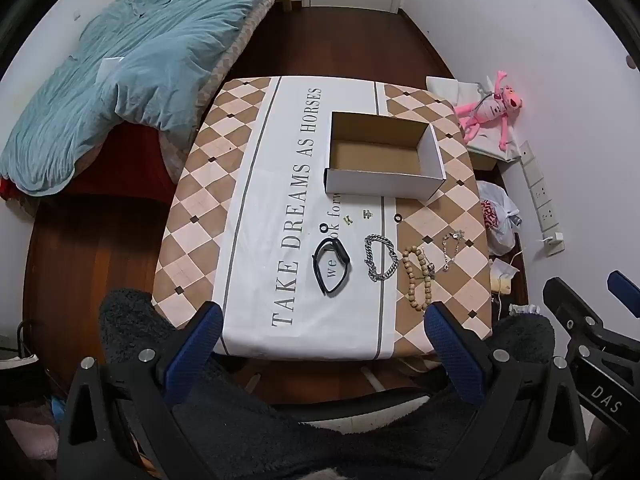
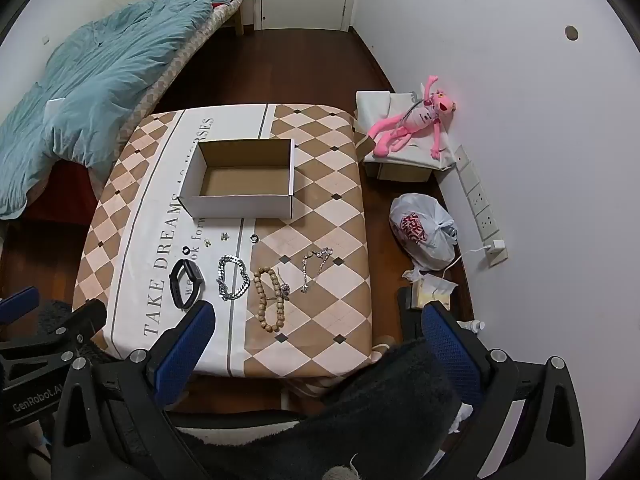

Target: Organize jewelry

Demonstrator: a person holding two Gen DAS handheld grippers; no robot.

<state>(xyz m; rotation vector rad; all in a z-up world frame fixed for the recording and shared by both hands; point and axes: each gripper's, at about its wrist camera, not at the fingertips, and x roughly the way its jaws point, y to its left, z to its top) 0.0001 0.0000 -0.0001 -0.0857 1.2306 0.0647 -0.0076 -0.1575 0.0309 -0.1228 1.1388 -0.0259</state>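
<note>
On the table: one open cardboard box [image 2: 240, 176], one black wristband [image 2: 186, 283], one silver chain bracelet [image 2: 233, 278], one wooden bead bracelet [image 2: 270, 299], one thin charm bracelet [image 2: 314, 264], two small black rings [image 2: 253, 238], two tiny gold pieces [image 2: 225, 236].

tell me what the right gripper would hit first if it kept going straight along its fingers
Probably the wooden bead bracelet on the checked tablecloth. The open right gripper points steeply down toward the table's near edge, and the beads lie closest between its blue fingers. Depth is unclear, so it might meet bare cloth instead.
</note>
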